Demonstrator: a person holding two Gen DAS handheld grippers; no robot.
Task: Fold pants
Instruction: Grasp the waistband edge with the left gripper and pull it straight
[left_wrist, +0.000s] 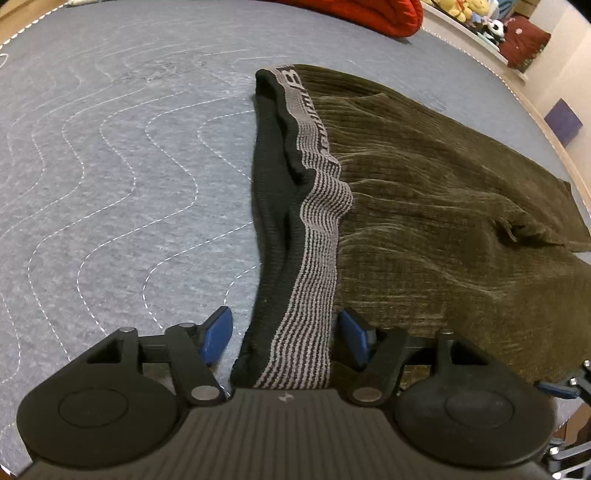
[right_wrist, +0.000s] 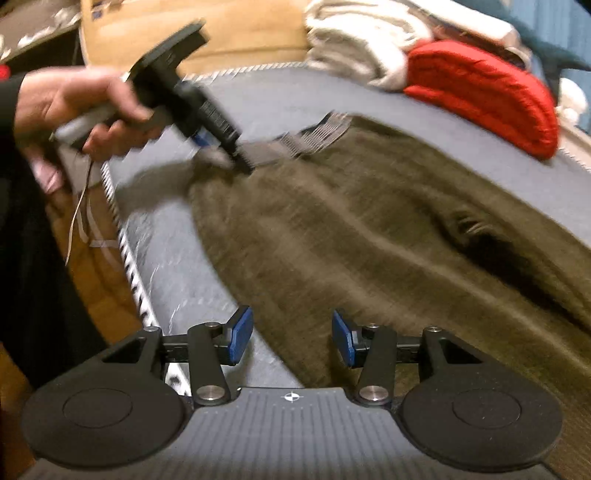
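Note:
Olive-green corduroy pants (left_wrist: 443, 206) lie flat on a grey quilted mat (left_wrist: 110, 166), with a striped grey-and-black waistband (left_wrist: 314, 206) running toward me. My left gripper (left_wrist: 286, 334) is open, its blue pads either side of the near end of the waistband. My right gripper (right_wrist: 291, 338) is open just above the near edge of the pants (right_wrist: 369, 240), holding nothing. In the blurred right wrist view the left gripper (right_wrist: 236, 155), held by a hand (right_wrist: 74, 107), sits at the waistband (right_wrist: 317, 136).
A red padded item (right_wrist: 487, 92) and pale cloth (right_wrist: 362, 48) lie at the far end of the mat. The mat's stitched edge (right_wrist: 129, 266) drops to a wooden floor on the left. Shelves with plush toys (left_wrist: 480, 18) stand beyond.

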